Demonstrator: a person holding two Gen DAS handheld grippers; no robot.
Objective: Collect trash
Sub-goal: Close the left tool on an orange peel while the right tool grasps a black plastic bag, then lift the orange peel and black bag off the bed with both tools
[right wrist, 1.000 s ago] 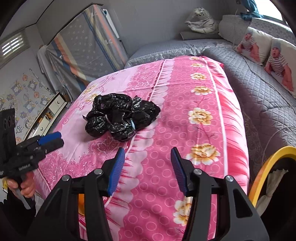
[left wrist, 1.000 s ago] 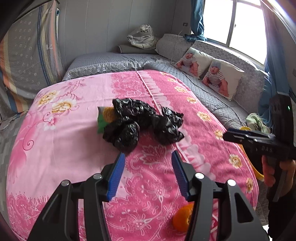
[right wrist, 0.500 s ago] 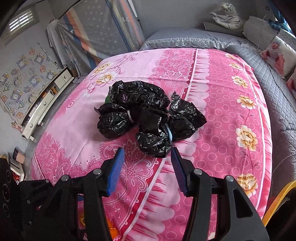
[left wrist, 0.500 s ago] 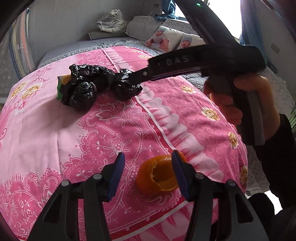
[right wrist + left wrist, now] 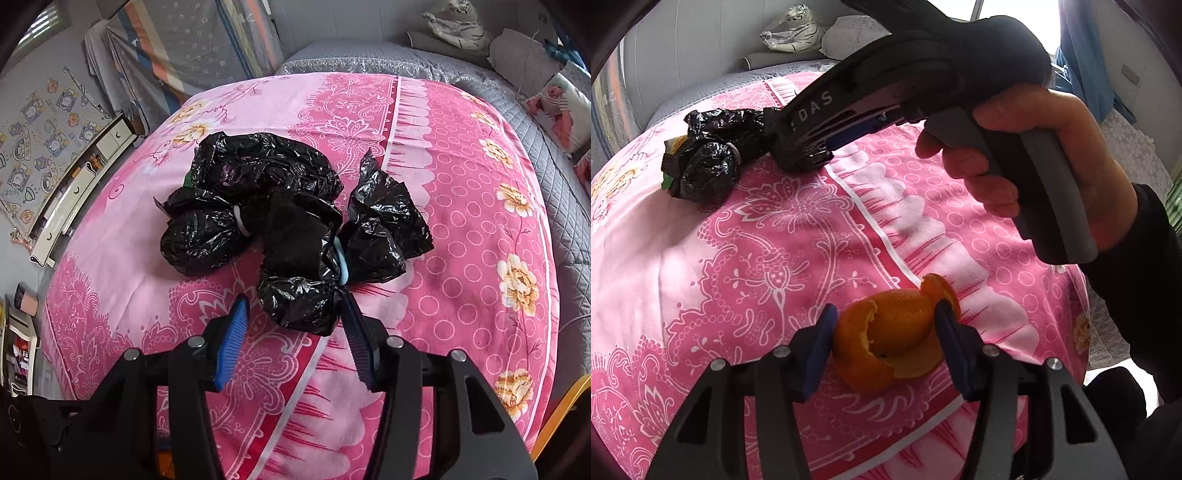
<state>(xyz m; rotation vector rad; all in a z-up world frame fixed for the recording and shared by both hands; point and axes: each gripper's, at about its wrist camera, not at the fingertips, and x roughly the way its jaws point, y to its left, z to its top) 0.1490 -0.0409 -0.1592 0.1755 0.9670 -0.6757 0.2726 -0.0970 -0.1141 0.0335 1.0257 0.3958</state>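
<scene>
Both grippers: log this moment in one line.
left gripper: open, straddling orange peel on pink sheet | right gripper: open, around near end of black bags | nothing lifted yet

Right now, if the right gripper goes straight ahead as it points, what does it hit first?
The right gripper, jaws open, would meet the nearest knotted black plastic trash bag on the pink floral blanket; it already sits partly between them, though depth is uncertain.

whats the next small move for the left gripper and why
Probably close the left gripper on the orange peel: its open jaws already straddle the peel on the pink blanket, a blue pad on each side. The right gripper is likewise open at the black bags.
</scene>
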